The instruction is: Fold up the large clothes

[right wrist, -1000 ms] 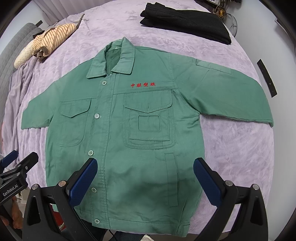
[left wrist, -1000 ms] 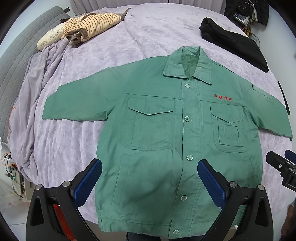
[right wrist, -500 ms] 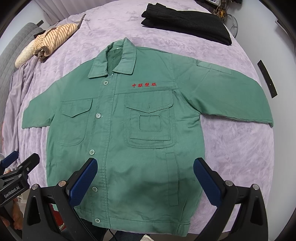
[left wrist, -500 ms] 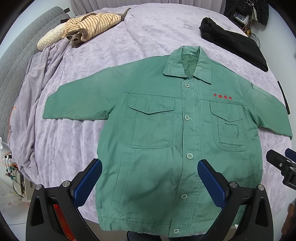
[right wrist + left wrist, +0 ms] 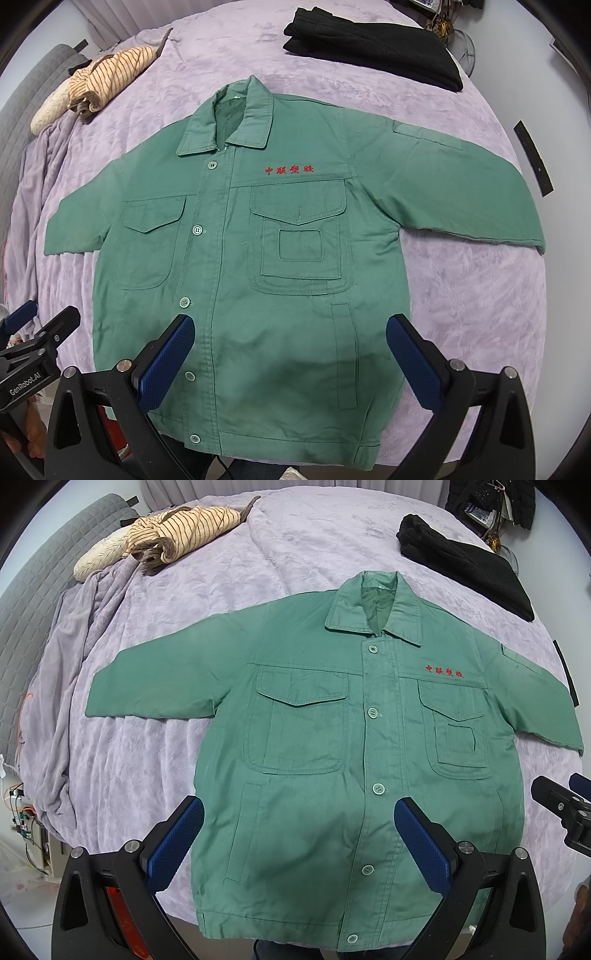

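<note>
While the left wrist view is looking down across the bed (image 5: 295,535), the green jacket (image 5: 332,775) is lying flat and face up on the lilac blanket, buttoned down its front, both sleeves spreading out sideways and its collar pointing away from the camera. The left gripper (image 5: 299,834) is hovering over the jacket's lower hem area with its jaws standing wide apart and gripping nothing, the blue pads (image 5: 173,842) framing the lower front panel. Beyond the jacket's collar, toward the far left, a striped tan garment (image 5: 184,528) is sitting bunched beside a cream cushion (image 5: 99,559), and toward the far right a folded black garment (image 5: 465,561) is resting on the blanket, well apart from the jacket. Beside the jacket's near right corner, part of the right gripper (image 5: 565,805) is showing at the edge of the frame. Turning to the right wrist view, the green jacket (image 5: 288,277) is filling the middle, its red embroidered characters (image 5: 289,170) sitting above the chest pocket. The right gripper (image 5: 291,354) is hanging above the jacket's lower front, its jaws likewise spread open and empty. Off the jacket's near left corner, the left gripper (image 5: 33,343) is appearing, while a black strip (image 5: 533,158) is lying beyond the jacket's outstretched sleeve at the bed's edge.
</note>
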`<action>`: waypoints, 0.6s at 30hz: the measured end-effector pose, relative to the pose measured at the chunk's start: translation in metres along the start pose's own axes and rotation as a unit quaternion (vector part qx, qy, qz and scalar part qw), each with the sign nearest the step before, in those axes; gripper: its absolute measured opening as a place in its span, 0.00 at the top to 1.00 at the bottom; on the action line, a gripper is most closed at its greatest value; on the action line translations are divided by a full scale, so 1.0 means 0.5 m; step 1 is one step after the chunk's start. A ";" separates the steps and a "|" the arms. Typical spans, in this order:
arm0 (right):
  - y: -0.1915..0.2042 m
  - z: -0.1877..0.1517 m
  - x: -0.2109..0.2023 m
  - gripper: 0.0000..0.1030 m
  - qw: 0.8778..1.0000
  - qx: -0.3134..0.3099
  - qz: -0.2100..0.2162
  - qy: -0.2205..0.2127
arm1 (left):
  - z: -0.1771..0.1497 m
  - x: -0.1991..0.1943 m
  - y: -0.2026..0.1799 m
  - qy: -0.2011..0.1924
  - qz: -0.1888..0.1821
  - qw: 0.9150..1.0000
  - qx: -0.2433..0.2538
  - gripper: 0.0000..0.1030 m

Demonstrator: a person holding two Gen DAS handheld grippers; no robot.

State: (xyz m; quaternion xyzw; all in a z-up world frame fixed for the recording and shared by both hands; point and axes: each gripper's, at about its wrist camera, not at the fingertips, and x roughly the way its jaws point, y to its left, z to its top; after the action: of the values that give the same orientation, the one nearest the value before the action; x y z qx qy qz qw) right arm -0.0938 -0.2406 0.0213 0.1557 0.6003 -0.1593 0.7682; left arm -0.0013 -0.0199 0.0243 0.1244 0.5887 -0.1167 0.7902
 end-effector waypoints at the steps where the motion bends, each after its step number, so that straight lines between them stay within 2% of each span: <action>1: 0.000 0.000 0.000 0.00 1.000 0.001 0.000 0.000 | 0.000 0.000 0.000 0.000 0.000 1.000 0.000 0.00; 18: -0.002 0.000 -0.002 0.00 1.000 0.001 0.000 0.001 | -0.001 0.000 -0.001 0.000 0.000 1.000 0.001 0.00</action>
State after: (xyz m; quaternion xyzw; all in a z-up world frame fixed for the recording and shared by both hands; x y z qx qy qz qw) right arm -0.0942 -0.2416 0.0221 0.1565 0.6008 -0.1594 0.7676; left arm -0.0018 -0.0200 0.0241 0.1250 0.5885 -0.1168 0.7902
